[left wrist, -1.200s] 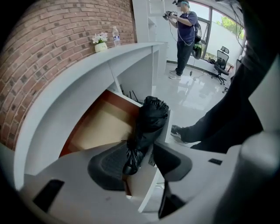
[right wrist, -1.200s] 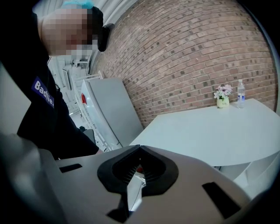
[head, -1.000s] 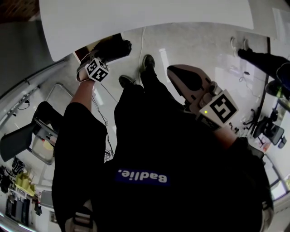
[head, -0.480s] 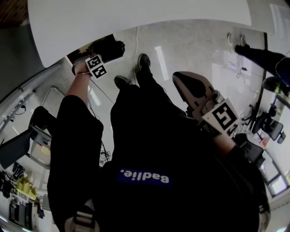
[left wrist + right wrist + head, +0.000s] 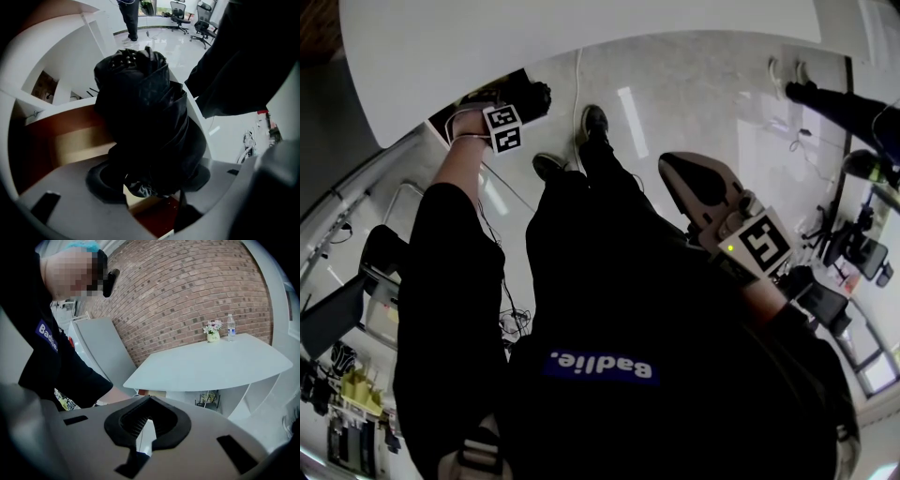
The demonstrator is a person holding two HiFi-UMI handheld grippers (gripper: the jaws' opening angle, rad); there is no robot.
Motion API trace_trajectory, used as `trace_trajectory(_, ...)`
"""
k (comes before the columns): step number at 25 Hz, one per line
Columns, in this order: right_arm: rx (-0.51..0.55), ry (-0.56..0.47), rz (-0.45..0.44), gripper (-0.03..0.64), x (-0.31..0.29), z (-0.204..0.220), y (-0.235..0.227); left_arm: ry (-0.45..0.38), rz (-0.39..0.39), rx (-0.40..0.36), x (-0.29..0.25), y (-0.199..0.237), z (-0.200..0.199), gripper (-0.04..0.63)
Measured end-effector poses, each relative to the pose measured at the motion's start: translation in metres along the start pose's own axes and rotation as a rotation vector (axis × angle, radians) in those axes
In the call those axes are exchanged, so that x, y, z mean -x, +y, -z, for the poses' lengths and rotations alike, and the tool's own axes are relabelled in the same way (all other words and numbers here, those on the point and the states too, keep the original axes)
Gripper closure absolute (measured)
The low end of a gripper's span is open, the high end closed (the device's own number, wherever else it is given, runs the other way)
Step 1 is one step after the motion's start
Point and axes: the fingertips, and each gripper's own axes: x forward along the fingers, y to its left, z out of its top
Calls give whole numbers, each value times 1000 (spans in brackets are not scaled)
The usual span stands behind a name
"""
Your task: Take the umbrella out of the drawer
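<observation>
**Left gripper (image 5: 152,180) at the open drawer (image 5: 70,140).** In the head view the action sits at 11 o'clock, under the edge of the white desk (image 5: 581,47).

- **Change:** Against a second ago, the left gripper sits lower and deeper into the drawer. Its marker cube (image 5: 504,128) is rolled round to a new angle, and its jaws are spread wider.
- **Left gripper now:** The jaws stand wide, one on each side of the folded black umbrella (image 5: 140,108). The umbrella is still inside the drawer (its bundled fabric fills the gap between the pads). I see no squeeze on it yet.
- **Right gripper (image 5: 146,416):** It hangs at 3 o'clock by the person's side, jaws pressed together on nothing.
- **Meaning for the task:** The approach looks finished. By my judgement, closing on the umbrella and lifting it out are what remain.
</observation>
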Motion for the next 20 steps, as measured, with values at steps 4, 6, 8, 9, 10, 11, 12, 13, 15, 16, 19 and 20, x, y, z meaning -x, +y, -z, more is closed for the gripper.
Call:
trace_trajectory(4,-4,6,11,591,3,1,-3,62,55,-85,-5,-1,0,316)
trace_trajectory(6,-6,10,17,591,3,1,-3,76,79,-118,-6,-2,0,308)
trace_trajectory(8,-8,16,21,591,3,3,-4,81,100,-140,-8,-3,-1,308)
trace_trajectory(9,-9,18,23,591,3,4,-4,81,110,-147,-8,-3,-2,307)
trace_trajectory(10,-11,19,24,591,3,4,-4,78,120,-151,-8,-4,-2,313)
trace_trajectory(11,-11,18,26,591,3,4,-4,70,127,-151,-8,-4,-3,321)
trace_trajectory(12,-10,14,29,591,3,3,-4,58,132,-147,-7,-5,-4,330)
trace_trajectory(13,-8,11,32,591,3,1,-3,43,132,-137,-6,-6,-4,339)
trace_trajectory(15,-1,7,39,591,4,-1,-2,8,118,-105,-3,-8,-4,351)
trace_trajectory(16,2,7,41,591,3,-1,-1,-11,105,-87,-2,-8,-3,356)
trace_trajectory(19,10,8,41,591,1,-2,2,-70,55,-34,4,-7,-5,365)
trace_trajectory(20,11,9,39,591,0,-3,3,-90,38,-20,7,-7,-6,365)
